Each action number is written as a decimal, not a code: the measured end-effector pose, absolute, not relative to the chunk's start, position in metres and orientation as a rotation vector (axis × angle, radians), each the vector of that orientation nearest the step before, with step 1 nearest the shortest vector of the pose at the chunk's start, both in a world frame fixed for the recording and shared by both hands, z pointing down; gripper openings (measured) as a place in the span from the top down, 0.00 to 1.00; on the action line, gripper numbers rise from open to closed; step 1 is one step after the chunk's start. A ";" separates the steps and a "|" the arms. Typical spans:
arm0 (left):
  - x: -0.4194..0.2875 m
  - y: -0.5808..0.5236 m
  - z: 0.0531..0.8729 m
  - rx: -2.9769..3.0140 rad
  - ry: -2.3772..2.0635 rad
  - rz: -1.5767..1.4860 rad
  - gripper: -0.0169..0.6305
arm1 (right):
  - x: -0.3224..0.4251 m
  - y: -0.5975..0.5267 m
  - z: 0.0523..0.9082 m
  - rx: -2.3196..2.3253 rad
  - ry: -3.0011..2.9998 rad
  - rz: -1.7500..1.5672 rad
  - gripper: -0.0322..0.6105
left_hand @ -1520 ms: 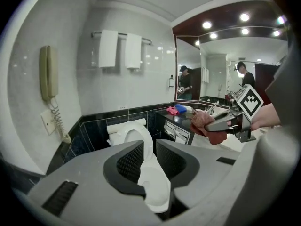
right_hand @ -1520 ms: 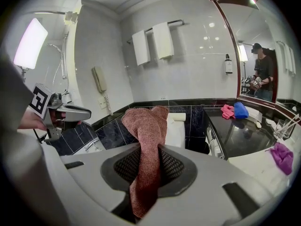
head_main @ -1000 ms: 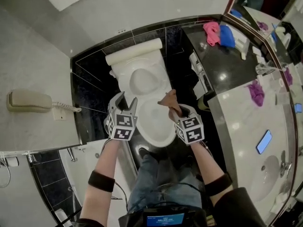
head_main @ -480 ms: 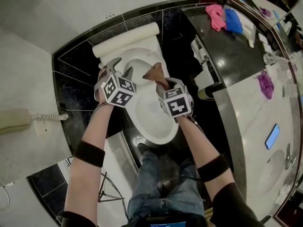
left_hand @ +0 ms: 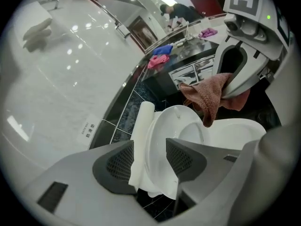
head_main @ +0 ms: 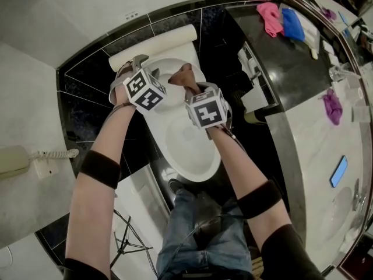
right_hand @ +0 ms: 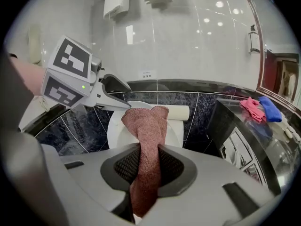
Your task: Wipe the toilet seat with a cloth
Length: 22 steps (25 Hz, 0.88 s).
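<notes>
Both grippers have moved toward the upper frame, over the toilet [head_main: 201, 165]. Left gripper [left_hand: 148, 161] jaws stand apart beside the lid [head_main: 168, 73], and the right gripper [right_hand: 148, 166] clamps a brown cloth [right_hand: 146, 126].

Wall label [left_hand: 87, 130] unreadable, phone [head_main: 14, 159] cut off

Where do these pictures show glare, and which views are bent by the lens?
Head view: lamp glare leaves small bright spots on the counter, and straight tile lines bow. Left gripper view: strong fisheye with dark corners, and glare spots on the glossy wall. Right gripper view: the same fisheye and dark corners; the cloth is sharp.
</notes>
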<state>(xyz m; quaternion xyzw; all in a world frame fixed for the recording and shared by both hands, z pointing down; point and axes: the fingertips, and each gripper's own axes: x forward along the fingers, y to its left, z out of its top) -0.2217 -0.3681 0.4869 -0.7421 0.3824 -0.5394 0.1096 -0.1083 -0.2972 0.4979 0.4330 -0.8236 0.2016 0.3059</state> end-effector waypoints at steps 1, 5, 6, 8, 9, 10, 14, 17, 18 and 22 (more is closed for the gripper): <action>-0.224 -0.371 0.492 -2.168 1.109 -1.614 0.64 | -0.109 -0.299 0.498 1.147 -2.182 0.537 0.79; -0.228 -0.377 0.505 -2.142 1.089 -1.664 0.76 | -0.110 -0.301 0.499 1.147 -2.187 0.545 0.79; -0.228 -0.378 0.507 -2.137 1.089 -1.672 0.78 | -0.109 -0.301 0.501 1.146 -2.184 0.548 0.79; -0.234 -0.379 0.518 -2.128 1.087 -1.711 0.79 | -0.107 -0.298 0.507 1.138 -2.173 0.566 0.79; -0.236 -0.380 0.522 -2.126 1.086 -1.726 0.79 | -0.106 -0.296 0.510 1.135 -2.169 0.571 0.79; -0.238 -0.380 0.525 -2.122 1.086 -1.733 0.80 | -0.105 -0.295 0.511 1.135 -2.168 0.568 0.79; -0.238 -0.381 0.524 -2.116 1.109 -1.721 0.80 | -0.100 -0.293 0.516 1.136 -2.163 0.558 0.79; -0.237 -0.377 0.523 -2.120 1.118 -1.717 0.81 | -0.096 -0.288 0.520 1.132 -2.153 0.567 0.79; -0.236 -0.376 0.522 -2.124 1.121 -1.714 0.81 | -0.095 -0.286 0.520 1.132 -2.151 0.569 0.79; -0.232 -0.365 0.519 -2.123 1.127 -1.703 0.81 | -0.088 -0.277 0.524 1.128 -2.142 0.585 0.79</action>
